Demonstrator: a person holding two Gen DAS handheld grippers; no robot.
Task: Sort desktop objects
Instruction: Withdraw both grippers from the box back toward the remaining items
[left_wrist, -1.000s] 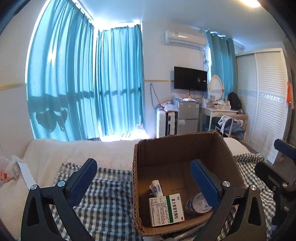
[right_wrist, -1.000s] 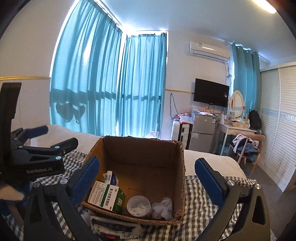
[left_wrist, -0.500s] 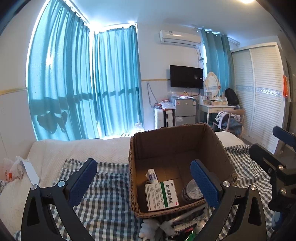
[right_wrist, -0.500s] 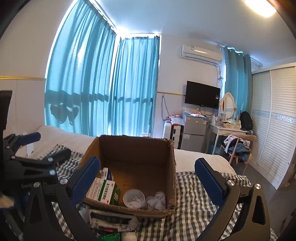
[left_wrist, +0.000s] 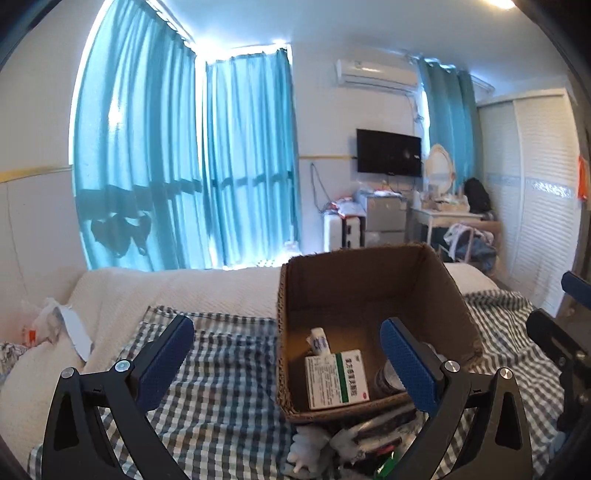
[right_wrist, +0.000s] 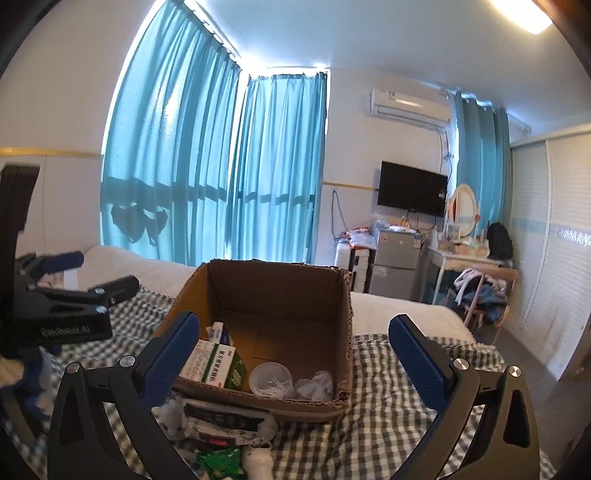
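Below both grippers, at the near foot of the box (right_wrist: 273, 332), lies the unsorted heap: a dark-printed white pack (right_wrist: 225, 421) lying crosswise along the box's front wall, a green wrapper (right_wrist: 218, 461) just before it, a white tube end (right_wrist: 256, 461) beside that, and white wadding (left_wrist: 306, 443) at the left end. Everything sits on the checked cloth (right_wrist: 388, 424).

The pack's long axis runs left to right, parallel to the box front, so fingers coming down along the camera line would straddle its short width. The heap lies low and between the right gripper (right_wrist: 291, 358) fingers, slightly left of centre; in the left wrist view it sits under the right-hand finger of the left gripper (left_wrist: 288, 354), off to that side. I judge the right gripper better lined up, though both are near.

Both grippers are spread wide and carry nothing. The left one also shows at the left edge of the right wrist view, held level with the box's left wall.

Inside the box: a green-striped white carton (left_wrist: 336, 380) leaning at the near left, a small white tube (left_wrist: 319, 341) behind it, a clear lidded cup (right_wrist: 271, 380) at near centre, and crumpled white tissue (right_wrist: 314, 384) in the near right corner. The far half of the floor is bare cardboard, so room remains.
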